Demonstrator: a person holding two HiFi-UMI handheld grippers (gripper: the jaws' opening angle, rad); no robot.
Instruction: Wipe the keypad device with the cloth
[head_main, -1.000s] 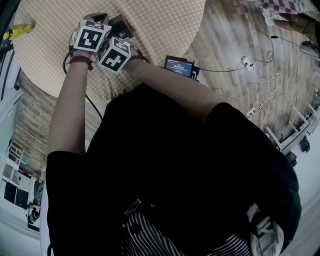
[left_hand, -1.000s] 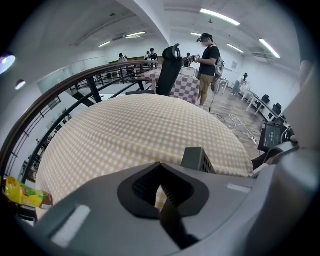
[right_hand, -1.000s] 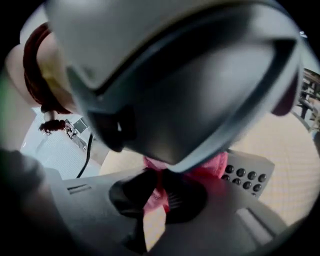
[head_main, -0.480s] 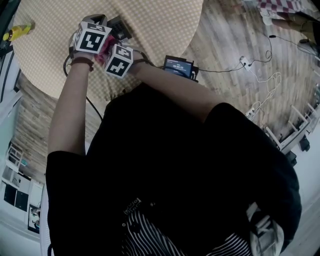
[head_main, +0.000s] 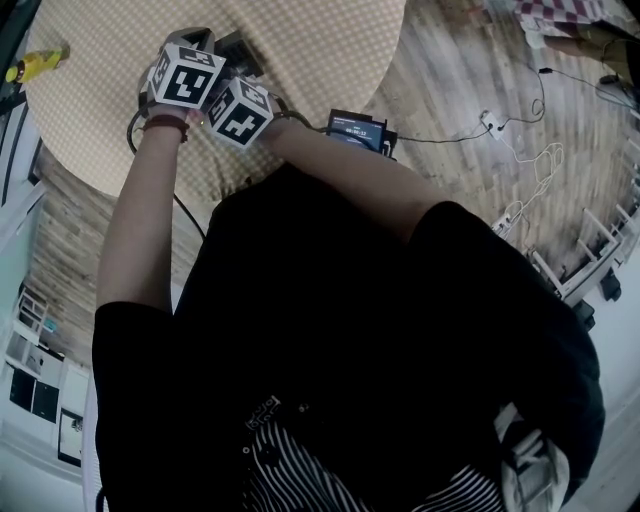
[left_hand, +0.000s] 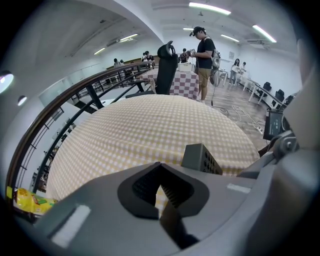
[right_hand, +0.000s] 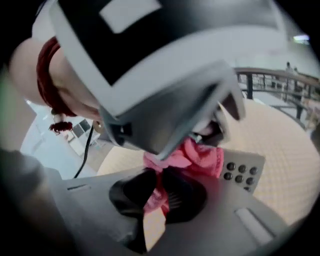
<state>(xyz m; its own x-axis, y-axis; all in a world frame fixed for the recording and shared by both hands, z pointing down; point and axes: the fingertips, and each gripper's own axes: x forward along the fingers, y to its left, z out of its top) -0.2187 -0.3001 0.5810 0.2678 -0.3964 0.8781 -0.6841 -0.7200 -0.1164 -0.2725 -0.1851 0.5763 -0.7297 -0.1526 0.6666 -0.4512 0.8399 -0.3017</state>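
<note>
On the keypad device (right_hand: 244, 174), pink cloth (right_hand: 200, 157) pinched in right claw (right_hand: 157, 190), left claw (left_hand: 160, 186) closed, empty

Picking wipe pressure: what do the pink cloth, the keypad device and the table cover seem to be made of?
Cloth: soft pink fabric, probably terry or microfibre; it bunches in fuzzy folds. Keypad device: grey, matte, likely hard plastic, with sharp edges and dark round buttons. Table cover: looks like woven checked fabric, matte.
</note>
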